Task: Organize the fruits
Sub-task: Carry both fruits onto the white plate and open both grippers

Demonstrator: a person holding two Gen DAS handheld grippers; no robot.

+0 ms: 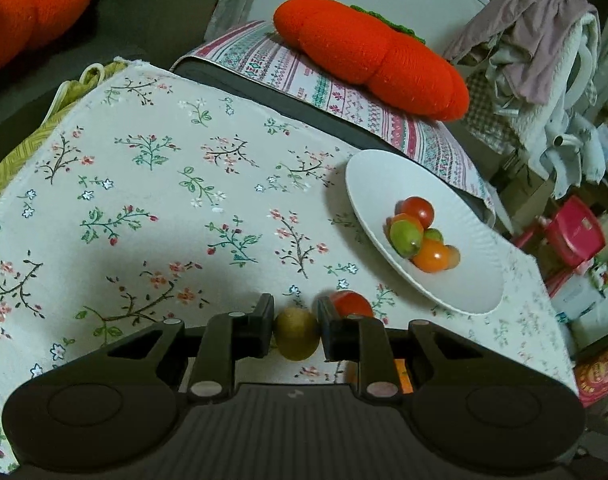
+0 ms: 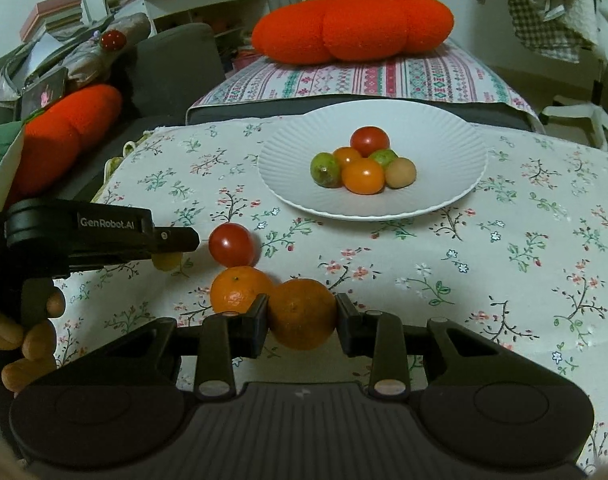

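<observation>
A white plate (image 2: 444,184) on the floral cloth holds several small fruits: a red tomato (image 2: 369,141), orange, green and tan ones. It also shows in the left wrist view (image 1: 464,280). My left gripper (image 1: 296,334) is shut on a yellow-green fruit (image 1: 296,336); it shows from the side in the right wrist view (image 2: 171,248). My right gripper (image 2: 301,316) is shut on an orange (image 2: 301,314) near the cloth. A second orange (image 2: 237,290) and a red tomato (image 2: 231,245) lie on the cloth beside it; the tomato also shows in the left wrist view (image 1: 350,304).
Red-orange pumpkin cushions (image 2: 352,26) (image 2: 63,132) lie behind and left of the table. A striped pillow (image 2: 364,76) borders the far edge. Clothes (image 1: 536,60) hang at the right. The table (image 1: 143,200) has a floral cloth.
</observation>
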